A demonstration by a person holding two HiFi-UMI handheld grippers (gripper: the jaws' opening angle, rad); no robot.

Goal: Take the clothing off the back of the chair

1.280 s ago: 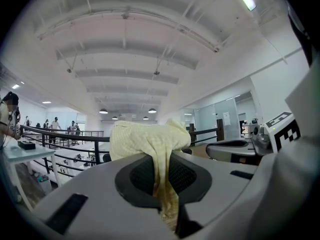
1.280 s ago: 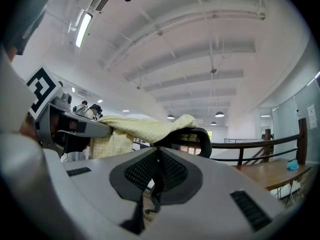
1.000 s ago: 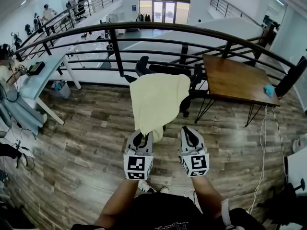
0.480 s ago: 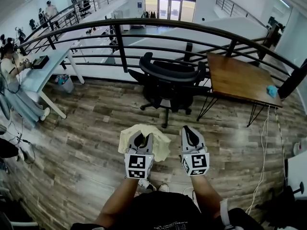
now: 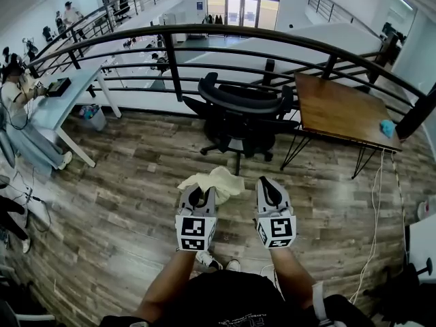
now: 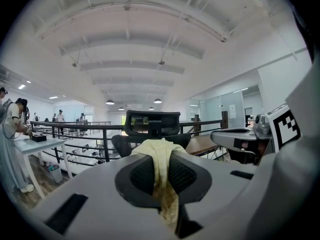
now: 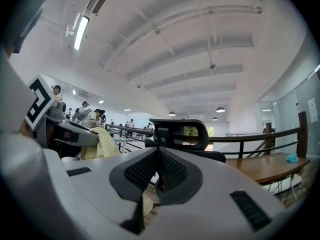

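Observation:
The pale yellow garment lies bunched over the tip of my left gripper, clear of the black office chair, whose back is bare. In the left gripper view a fold of the garment is pinched between the shut jaws of the left gripper, with the chair straight ahead. My right gripper is held beside the left one, a little to its right, shut with nothing in it. The right gripper view shows the right gripper, the chair beyond it and the garment at the left.
A black railing curves behind the chair. A wooden table with a small blue thing stands to the right. At the left is a white desk with people around it. Wood flooring lies between me and the chair.
A second ago the garment hung spread wide from the left gripper in front of the chair. It then dropped and now sits crumpled at the left gripper's tip. The right gripper kept still.

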